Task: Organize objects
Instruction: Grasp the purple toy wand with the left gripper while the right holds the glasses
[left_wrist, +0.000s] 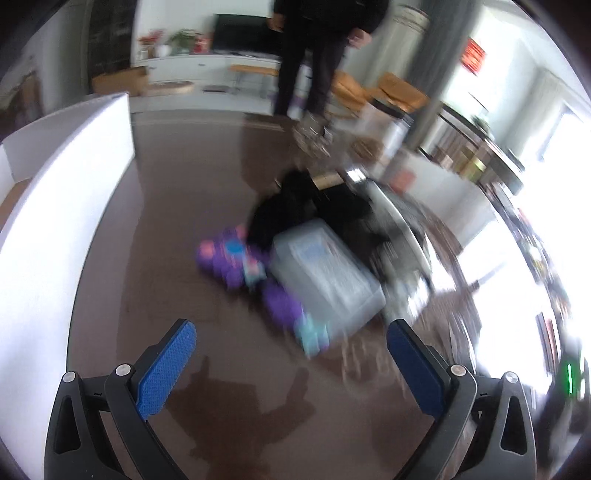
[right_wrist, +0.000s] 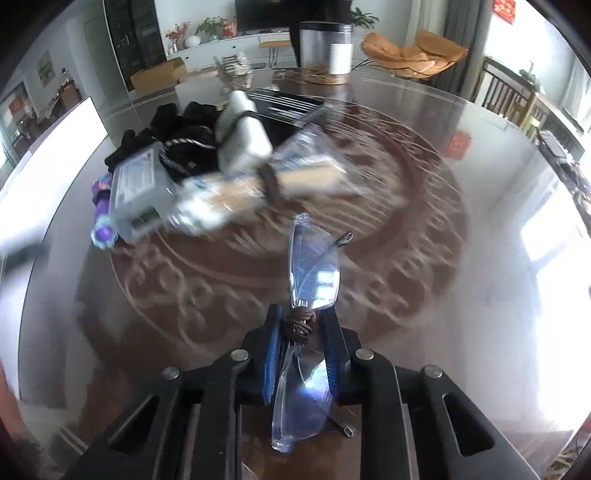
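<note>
Right gripper (right_wrist: 301, 328) pinches clear glasses (right_wrist: 314, 269) at the bridge; thin hold, they may pivot or slip. Left gripper (left_wrist: 291, 363) spread, empty. Far pile (right_wrist: 192, 173) blurred, apparently loose.

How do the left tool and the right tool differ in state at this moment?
The left tool stands wide open, while the right tool is shut. The left tool holds nothing between its blue pads, whereas the right tool grips a pair of clear glasses near the bridge. The left tool points toward the clear plastic box; the right tool points at the patterned table. Both have black arms and blue pads.
</note>
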